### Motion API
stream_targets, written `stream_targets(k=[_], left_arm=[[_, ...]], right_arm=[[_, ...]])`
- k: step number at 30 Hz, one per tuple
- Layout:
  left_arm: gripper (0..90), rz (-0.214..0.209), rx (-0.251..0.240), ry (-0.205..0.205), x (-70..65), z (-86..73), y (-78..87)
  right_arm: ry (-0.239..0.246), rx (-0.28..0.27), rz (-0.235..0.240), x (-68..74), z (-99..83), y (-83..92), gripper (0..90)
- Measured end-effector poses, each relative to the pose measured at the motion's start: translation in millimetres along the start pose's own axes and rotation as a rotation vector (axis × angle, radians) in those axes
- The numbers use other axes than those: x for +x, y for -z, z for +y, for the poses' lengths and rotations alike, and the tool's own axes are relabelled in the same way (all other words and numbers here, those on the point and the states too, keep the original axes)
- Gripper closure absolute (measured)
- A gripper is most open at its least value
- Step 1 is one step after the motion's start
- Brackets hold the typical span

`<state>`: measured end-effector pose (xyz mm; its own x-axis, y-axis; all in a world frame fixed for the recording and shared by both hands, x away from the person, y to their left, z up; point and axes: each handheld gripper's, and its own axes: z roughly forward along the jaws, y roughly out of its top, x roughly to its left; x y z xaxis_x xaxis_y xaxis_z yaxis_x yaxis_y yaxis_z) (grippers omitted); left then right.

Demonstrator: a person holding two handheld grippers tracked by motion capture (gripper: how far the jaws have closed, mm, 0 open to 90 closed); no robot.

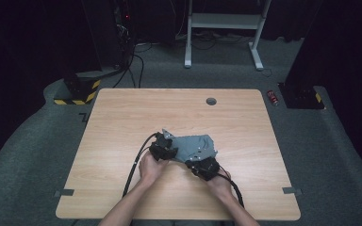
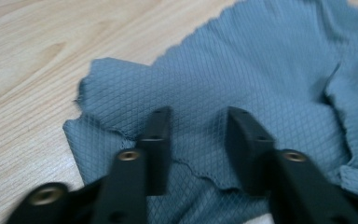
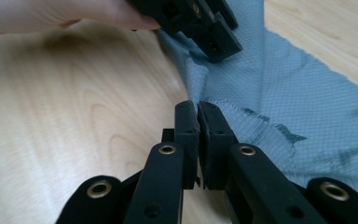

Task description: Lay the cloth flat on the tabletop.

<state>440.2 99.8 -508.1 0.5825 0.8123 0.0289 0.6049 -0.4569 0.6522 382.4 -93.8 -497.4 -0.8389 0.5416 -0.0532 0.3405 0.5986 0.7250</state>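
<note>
One grey cloth [image 3: 279, 84] in right claw [image 3: 198, 109]

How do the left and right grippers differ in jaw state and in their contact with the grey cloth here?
The left gripper has its jaws apart over the grey cloth, pinching nothing; the right gripper has its jaws pressed together on the cloth's edge. The left sits over the cloth's spread; the right is at its border beside bare table. Both point at the same cloth.

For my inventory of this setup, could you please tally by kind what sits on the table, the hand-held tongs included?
Grey-blue cloth: 1, lying rumpled on the wooden table.
Black tongs: 2, the left tongs open over the cloth, the right tongs shut on the cloth's edge.
Total: 3
</note>
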Motion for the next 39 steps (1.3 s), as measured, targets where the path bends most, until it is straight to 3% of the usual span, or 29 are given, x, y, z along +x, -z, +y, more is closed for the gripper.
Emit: stream_targets(k=[4, 7, 8, 9, 10, 11, 12, 13, 15, 16, 18, 20, 21, 22, 23, 25, 26, 27, 30, 34, 35, 38, 39], left_arm=[[80.7, -0.008, 0.004, -0.043, -4.2, 0.9, 0.4], [89.9, -0.036, 0.005, -0.036, -3.0, 0.7, 0.9], [90.0, -0.044, 0.006, -0.035, -1.9, 0.1, 1.9], [90.0, -0.044, 0.006, -0.035, -1.9, 0.1, 1.9], [90.0, -0.053, 0.004, -0.039, -0.6, -0.3, 4.0], [90.0, -0.053, 0.004, -0.039, -0.6, -0.3, 4.0], [90.0, -0.068, -0.012, -0.034, 0.6, -0.8, 8.9], [90.0, -0.076, -0.020, -0.028, 0.6, -1.1, 10.9], [90.0, -0.078, -0.027, -0.035, 1.4, -1.3, 14.5], [90.0, -0.071, -0.032, -0.044, 2.1, -1.7, 18.5], [90.0, -0.060, -0.035, -0.042, 3.6, -2.2, 20.4], [79.4, -0.009, -0.052, -0.010, 11.5, -3.4, 22.4], [74.5, -0.009, -0.052, -0.010, 11.5, -3.4, 22.4], [74.5, 0.017, -0.055, 0.007, 15.8, -3.7, 22.2], [62.3, 0.048, -0.053, 0.032, 21.7, -3.8, 20.7], [58.9, 0.070, -0.049, 0.045, 25.9, -3.9, 19.8], [51.8, 0.091, -0.054, 0.073, 30.8, -4.5, 17.7], [50.1, 0.091, -0.054, 0.073, 30.8, -4.5, 17.7], [46.6, 0.088, -0.051, 0.142, 41.2, -5.7, 11.5], [45.7, 0.076, -0.062, 0.163, 43.0, -5.9, 7.1], [45.6, 0.068, -0.064, 0.168, 44.0, -5.9, 5.0], [45.5, 0.057, -0.072, 0.190, 45.6, -6.2, 1.0], [45.6, 0.033, -0.069, 0.209, 47.5, -6.8, -2.1]], right_arm=[[-0.001, 0.001, 0.019, 0.4, -1.8, 5.7, 79.2], [-0.018, -0.023, -0.026, -4.8, -3.8, 16.3, 77.8], [-0.070, -0.032, -0.066, -12.8, -4.8, 23.4, 76.9], [-0.070, -0.032, -0.066, -12.8, -4.8, 23.4, 76.9], [-0.126, -0.033, -0.098, -24.2, -5.6, 25.9, 74.7], [-0.126, -0.033, -0.098, -24.2, -5.6, 25.9, 74.7], [-0.187, -0.015, -0.110, -35.1, -6.1, 22.6, 71.9], [-0.211, -0.007, -0.110, -39.6, -6.3, 19.4, 70.5], [-0.229, -0.002, -0.105, -42.0, -6.1, 16.6, 68.6], [-0.255, 0.018, -0.105, -47.7, -4.3, 6.6, 63.5], [-0.256, 0.021, -0.106, -49.4, -3.5, 3.3, 63.0], [-0.279, 0.037, -0.105, -54.1, 0.6, -8.8, 62.7], [-0.280, 0.044, -0.104, -55.2, 1.1, -11.4, 63.2], [-0.280, 0.044, -0.104, -55.2, 1.1, -11.4, 63.2], [-0.280, 0.062, -0.100, -57.5, 1.2, -18.2, 67.6], [-0.281, 0.072, -0.097, -57.2, 1.1, -20.1, 70.8], [-0.240, 0.094, -0.092, -55.9, -0.3, -24.7, 81.5], [-0.234, 0.096, -0.093, -54.6, -0.2, -24.6, 84.7], [-0.203, 0.084, -0.085, -52.6, -0.2, -22.9, 89.3], [-0.193, 0.052, -0.082, -48.7, 1.0, -15.9, 89.7], [-0.181, 0.018, -0.081, -43.9, 2.6, -5.5, 89.7], [-0.171, -0.004, -0.081, -40.2, 2.8, 2.9, 89.8], [-0.158, -0.027, -0.077, -35.3, 1.4, 13.1, 89.8]])
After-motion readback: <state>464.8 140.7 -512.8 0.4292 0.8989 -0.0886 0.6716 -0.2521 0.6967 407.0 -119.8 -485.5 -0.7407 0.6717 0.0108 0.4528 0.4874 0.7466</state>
